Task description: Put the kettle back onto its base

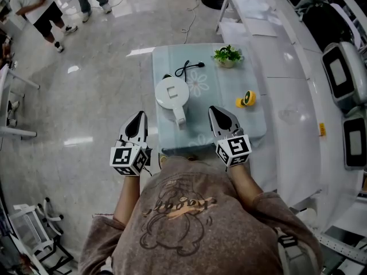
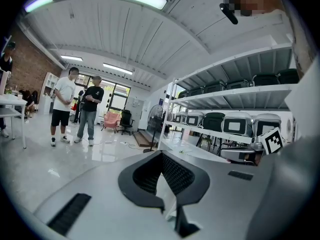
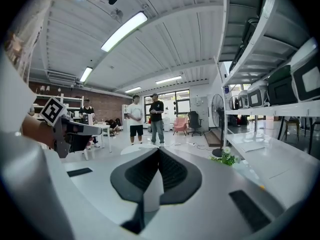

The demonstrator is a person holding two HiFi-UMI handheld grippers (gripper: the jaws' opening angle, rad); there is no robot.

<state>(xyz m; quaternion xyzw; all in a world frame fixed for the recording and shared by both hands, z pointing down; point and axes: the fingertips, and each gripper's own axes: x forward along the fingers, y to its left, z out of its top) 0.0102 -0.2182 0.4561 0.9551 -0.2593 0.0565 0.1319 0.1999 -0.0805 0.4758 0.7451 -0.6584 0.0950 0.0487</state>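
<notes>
A white kettle [image 1: 171, 93] stands on the small table [image 1: 249, 125], which has a pale green cloth. Its handle [image 1: 180, 118] points toward me. A black cord [image 1: 186, 68] lies just behind it. I see no separate base; whether one sits under the kettle I cannot tell. My left gripper [image 1: 140, 115] is shut and empty, just off the table's near left corner, left of the handle. My right gripper [image 1: 213, 109] is shut and empty over the near edge, right of the handle. The left gripper [image 2: 161, 153] and right gripper [image 3: 158, 150] show closed tips in their own views, where the kettle is hidden.
A small potted plant [image 1: 227, 55] stands at the table's far right, also seen as the plant [image 3: 226, 158]. A yellow roll [image 1: 247, 98] lies at the right edge. People [image 1: 35, 4] stand on the floor at far left. White shelving [image 1: 344, 73] runs along the right.
</notes>
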